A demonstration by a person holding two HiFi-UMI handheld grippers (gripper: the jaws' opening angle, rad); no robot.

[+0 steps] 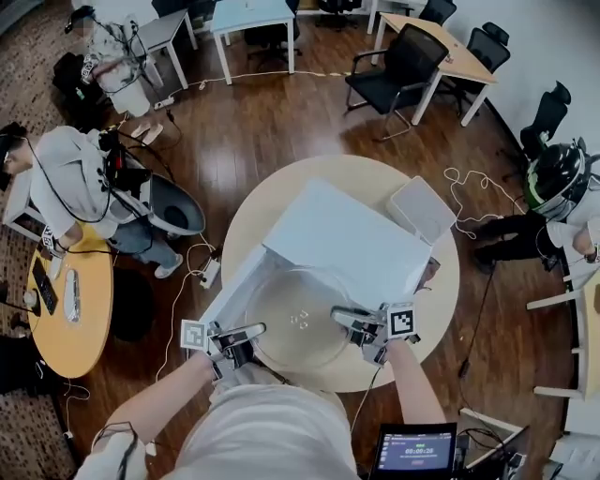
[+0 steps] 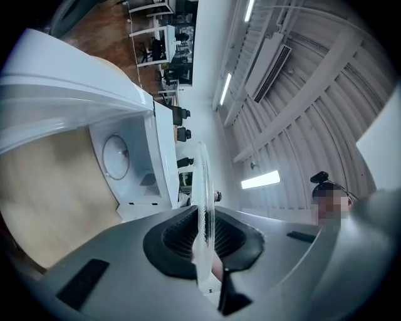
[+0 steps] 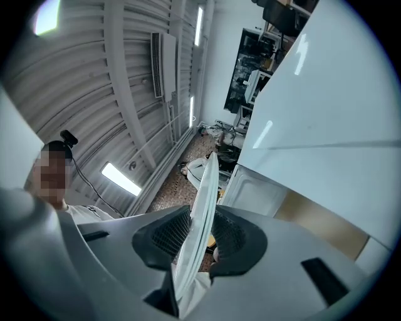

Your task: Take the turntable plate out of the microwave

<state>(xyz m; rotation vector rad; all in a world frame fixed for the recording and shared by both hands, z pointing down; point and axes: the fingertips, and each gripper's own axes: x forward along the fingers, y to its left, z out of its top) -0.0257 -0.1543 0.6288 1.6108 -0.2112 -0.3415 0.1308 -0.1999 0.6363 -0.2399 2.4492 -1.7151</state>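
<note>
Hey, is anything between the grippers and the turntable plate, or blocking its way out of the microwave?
Nothing visible does. The left gripper and right gripper clamp opposite sides of the turntable plate, which is in front of the microwave.

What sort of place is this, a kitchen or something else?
Probably an office or lab workspace, not a kitchen: black office chairs stand by pale desks, white cables trail over the dark wooden floor, and the white microwave sits on a round wooden table.

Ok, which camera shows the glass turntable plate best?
The head view: nearly the whole round turntable plate shows there, held by the left gripper and the right gripper. Each gripper view shows only its edge, clamped between that gripper's jaws.
</note>
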